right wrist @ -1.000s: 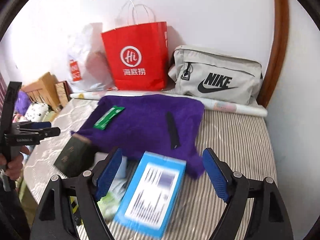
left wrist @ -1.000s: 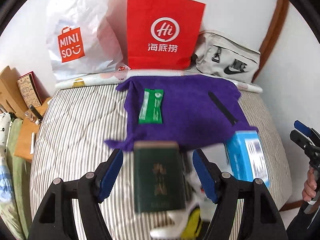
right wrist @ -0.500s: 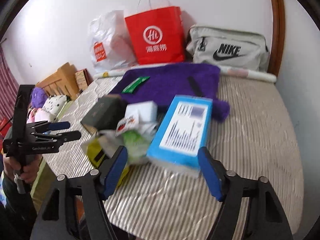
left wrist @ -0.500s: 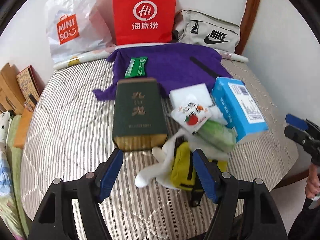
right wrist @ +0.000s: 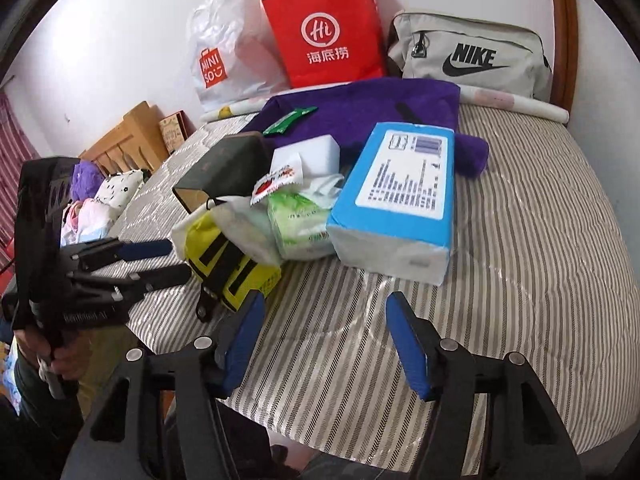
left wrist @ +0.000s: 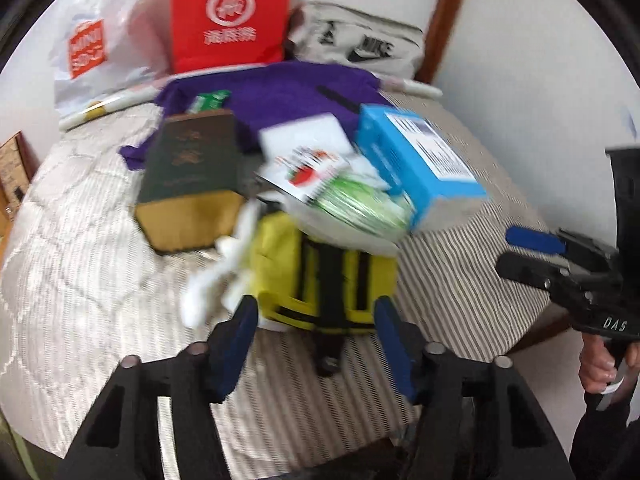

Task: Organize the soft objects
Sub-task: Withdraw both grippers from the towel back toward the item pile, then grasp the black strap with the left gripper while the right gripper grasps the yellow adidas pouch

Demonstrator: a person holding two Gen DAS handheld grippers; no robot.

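A pile lies on the striped bed cover [right wrist: 520,240]: a yellow pouch [left wrist: 320,276] with black straps, a green tissue pack [right wrist: 300,220], a blue tissue pack [right wrist: 400,192], a white block [right wrist: 316,152] and a dark green box [right wrist: 224,168]. Behind them a purple towel [right wrist: 360,108] carries a green sachet [right wrist: 290,120]. My left gripper [left wrist: 316,332] is closing, its tips on either side of the pouch's near end; the blur hides any contact. My right gripper [right wrist: 324,340] is closing slightly over bare cover, just short of the blue pack, with nothing between its fingers.
A red paper bag [right wrist: 328,32], a white plastic bag [right wrist: 224,60] and a grey sports bag [right wrist: 472,56] lean on the back wall. A wooden frame [right wrist: 132,136] with soft toys stands to the left. The bed's near edge runs just under both grippers.
Both grippers have dropped and closed in on the near end of the pile. The left jaws have narrowed around the yellow pouch. The right jaws have narrowed too.
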